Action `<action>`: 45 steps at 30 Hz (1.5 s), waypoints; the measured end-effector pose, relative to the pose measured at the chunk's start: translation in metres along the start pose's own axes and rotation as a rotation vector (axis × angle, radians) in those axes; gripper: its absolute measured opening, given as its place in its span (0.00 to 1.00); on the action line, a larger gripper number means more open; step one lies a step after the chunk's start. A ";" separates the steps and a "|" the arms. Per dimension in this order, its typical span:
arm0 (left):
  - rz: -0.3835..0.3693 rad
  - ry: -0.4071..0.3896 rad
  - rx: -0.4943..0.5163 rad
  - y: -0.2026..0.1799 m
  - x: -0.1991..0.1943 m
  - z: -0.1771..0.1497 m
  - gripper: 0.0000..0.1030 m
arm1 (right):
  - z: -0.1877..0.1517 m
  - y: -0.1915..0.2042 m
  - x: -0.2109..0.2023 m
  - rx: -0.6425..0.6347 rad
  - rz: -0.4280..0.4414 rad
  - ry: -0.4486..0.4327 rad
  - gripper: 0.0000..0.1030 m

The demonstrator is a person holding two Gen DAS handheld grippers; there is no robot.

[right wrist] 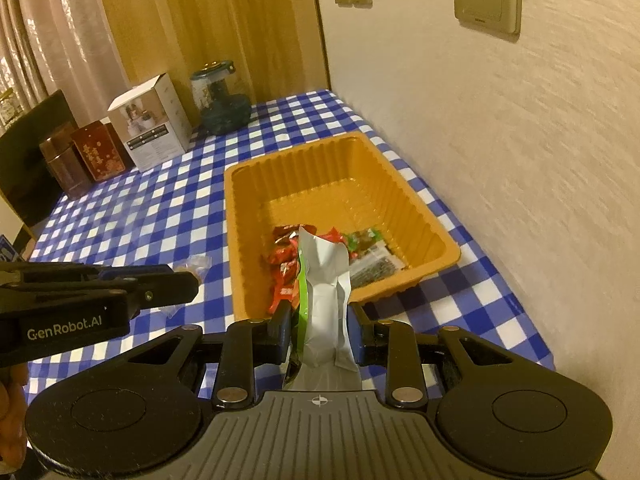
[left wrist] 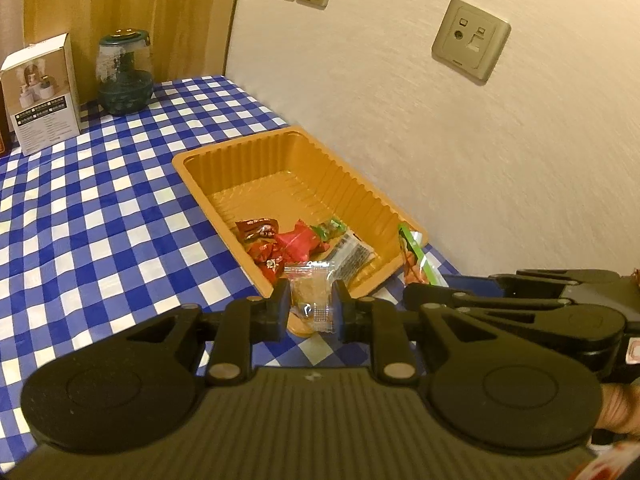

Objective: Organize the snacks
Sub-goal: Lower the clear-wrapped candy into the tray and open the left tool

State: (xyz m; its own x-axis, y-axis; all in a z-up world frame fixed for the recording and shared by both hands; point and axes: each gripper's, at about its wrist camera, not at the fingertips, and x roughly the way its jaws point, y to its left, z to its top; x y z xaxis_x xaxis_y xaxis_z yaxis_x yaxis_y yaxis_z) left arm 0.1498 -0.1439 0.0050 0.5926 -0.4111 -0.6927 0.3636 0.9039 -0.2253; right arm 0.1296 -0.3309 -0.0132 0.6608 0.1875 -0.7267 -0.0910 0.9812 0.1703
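Far left of the orange tray (right wrist: 404, 276), against the curtain: dark tins (right wrist: 86, 156), white box (right wrist: 154, 122), green-lidded jar (right wrist: 220, 98), all on blue checked cloth (left wrist: 100, 216). Just left of the tray's near corner: left gripper (left wrist: 313, 304), clamped on a clear-wrapped biscuit (left wrist: 312, 294). Inside the tray, near end: red sachets (left wrist: 268, 246), green candy, dark packet. At the tray's near edge: right gripper (right wrist: 320, 338), closed narrow on a silver-and-green pouch (right wrist: 326, 292), upright.
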 end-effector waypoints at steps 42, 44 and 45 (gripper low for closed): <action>0.027 0.022 0.004 0.045 0.114 0.075 0.19 | 0.084 -0.031 0.102 -0.052 -0.009 0.012 0.29; 0.033 0.023 0.011 0.047 0.118 0.078 0.19 | 0.086 -0.031 0.106 -0.052 -0.009 0.012 0.29; 0.034 0.024 0.011 0.047 0.120 0.079 0.19 | 0.087 -0.031 0.108 -0.052 -0.010 0.013 0.29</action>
State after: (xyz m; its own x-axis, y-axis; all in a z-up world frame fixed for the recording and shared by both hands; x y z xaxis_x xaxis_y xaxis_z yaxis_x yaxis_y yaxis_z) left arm 0.2947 -0.1598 -0.0350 0.5878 -0.3769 -0.7158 0.3515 0.9159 -0.1936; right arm 0.2686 -0.3451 -0.0386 0.6524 0.1783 -0.7366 -0.1234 0.9840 0.1288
